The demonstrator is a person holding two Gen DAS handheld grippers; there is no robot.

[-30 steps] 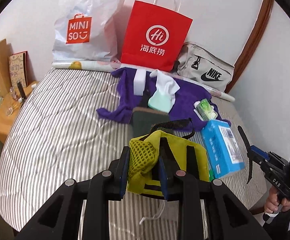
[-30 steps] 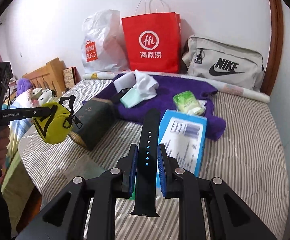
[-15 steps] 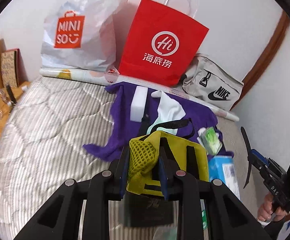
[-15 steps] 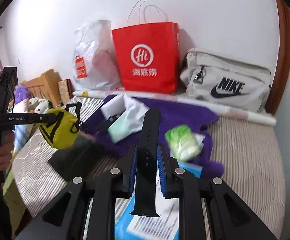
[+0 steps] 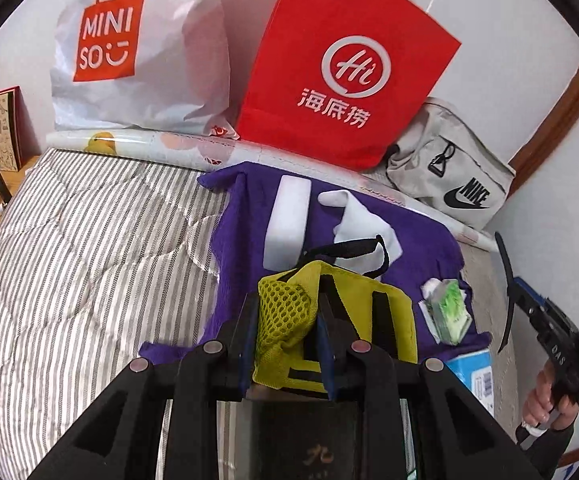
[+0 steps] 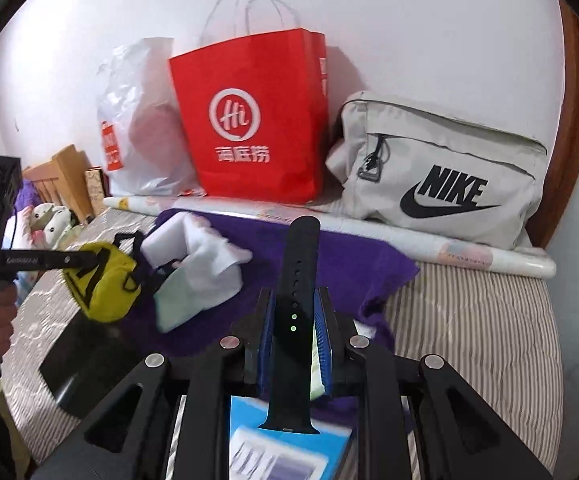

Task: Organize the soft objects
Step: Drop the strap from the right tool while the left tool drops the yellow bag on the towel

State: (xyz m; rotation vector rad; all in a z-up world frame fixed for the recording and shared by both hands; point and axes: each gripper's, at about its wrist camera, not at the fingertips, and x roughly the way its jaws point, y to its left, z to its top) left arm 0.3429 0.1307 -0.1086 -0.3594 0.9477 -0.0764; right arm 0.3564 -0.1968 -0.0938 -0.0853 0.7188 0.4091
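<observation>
the left gripper [image 5: 287,336] is clamped on a small yellow pouch [image 5: 329,320] by its mesh side, held up in the air over the near edge of the purple cloth [image 5: 417,240], while the right gripper [image 6: 294,320] is closed on a black watch strap [image 6: 295,300], also lifted clear of the striped bed [image 5: 89,248]. neither thing has reached a resting place, so the sorting looks barely under way. left on the cloth are a white foam block [image 5: 287,220], a white sock [image 5: 363,224] and a green tissue pack [image 5: 447,312]; a blue box [image 6: 289,452] lies just off its edge. the red paper bag [image 5: 341,64], the white miniso bag [image 5: 129,48] and the grey nike bag [image 6: 449,184] stand along the wall as likely destinations, though which one cannot be told
</observation>
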